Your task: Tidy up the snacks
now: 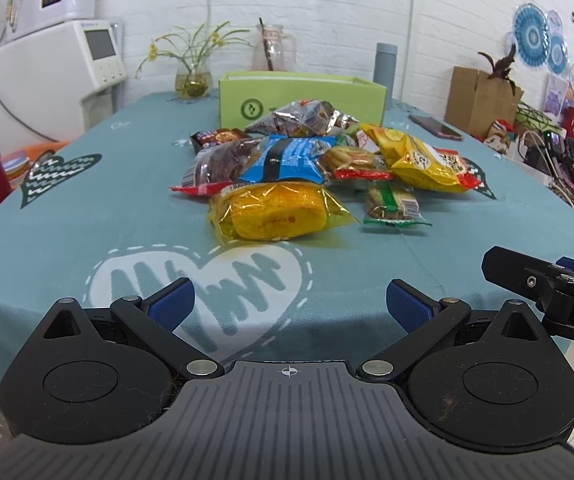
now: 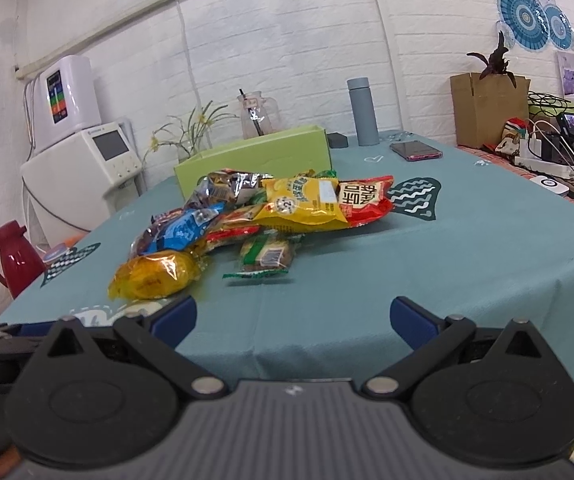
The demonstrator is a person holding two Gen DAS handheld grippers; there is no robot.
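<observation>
A pile of snack packets lies mid-table on the teal cloth (image 1: 87, 216). Nearest is a yellow cake packet (image 1: 277, 210) (image 2: 153, 276), with a green-edged biscuit packet (image 1: 393, 202) (image 2: 265, 258) to its right. Behind are a blue packet (image 1: 287, 158) (image 2: 185, 228), a yellow chip bag (image 1: 417, 156) (image 2: 307, 200), a red bag (image 2: 363, 198) and a silver bag (image 1: 303, 118) (image 2: 227, 186). A light green open box (image 1: 303, 94) (image 2: 255, 156) stands behind the pile. My left gripper (image 1: 290, 306) and right gripper (image 2: 293, 320) are open and empty, near the table's front edge.
A phone (image 1: 435, 126) (image 2: 415, 150), a grey flask (image 2: 362, 112), a glass jug (image 1: 273, 48) and a flower vase (image 1: 193, 80) stand at the table's back. A red thermos (image 2: 11, 258) and white appliances (image 1: 59, 72) are left. A cardboard box (image 2: 487, 108) and cables are right.
</observation>
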